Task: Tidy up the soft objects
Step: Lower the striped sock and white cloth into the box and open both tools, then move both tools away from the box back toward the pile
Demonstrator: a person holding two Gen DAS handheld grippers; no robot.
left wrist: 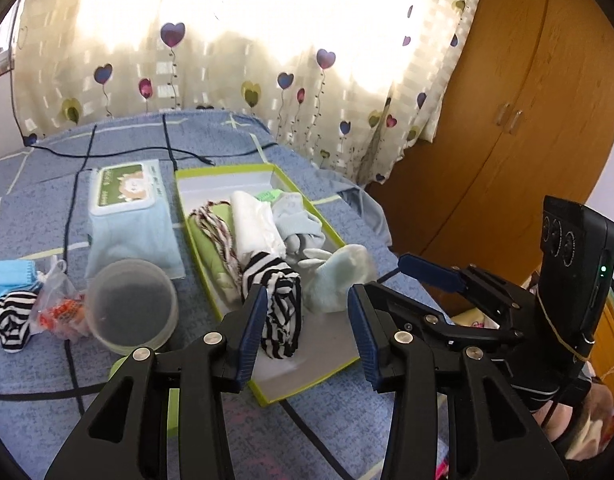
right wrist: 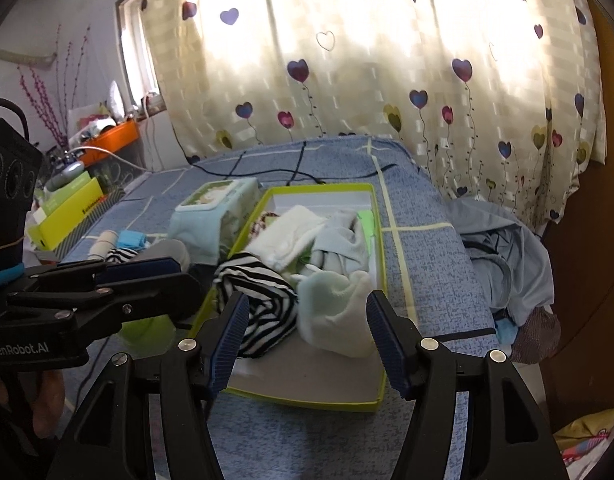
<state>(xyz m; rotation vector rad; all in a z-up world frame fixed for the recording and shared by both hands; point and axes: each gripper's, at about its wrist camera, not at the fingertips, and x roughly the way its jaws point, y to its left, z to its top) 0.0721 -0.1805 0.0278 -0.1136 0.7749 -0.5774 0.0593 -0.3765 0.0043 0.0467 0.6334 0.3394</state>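
Note:
A green-rimmed shallow box [left wrist: 267, 394] lies on the blue bedspread and holds several rolled socks and cloths. At its near end lie a black-and-white striped sock [left wrist: 281, 308] and a pale mint sock [left wrist: 335, 280]. My left gripper [left wrist: 307, 336] hangs open just above the striped sock, touching nothing. In the right wrist view my right gripper [right wrist: 309, 338] is open over the mint sock [right wrist: 335, 312], pads clear of it, with the striped sock [right wrist: 263, 308] to its left. The left gripper's fingers [right wrist: 143, 268] reach in from the left beside the box [right wrist: 307, 400].
Left of the box are a wipes pack [left wrist: 127, 192], a clear round tub [left wrist: 133, 306], a plastic bag [left wrist: 59, 304] and more socks [left wrist: 13, 312]. A grey-blue garment [right wrist: 507, 264] lies at the bed's right edge. A wooden wardrobe [left wrist: 507, 120] stands on the right.

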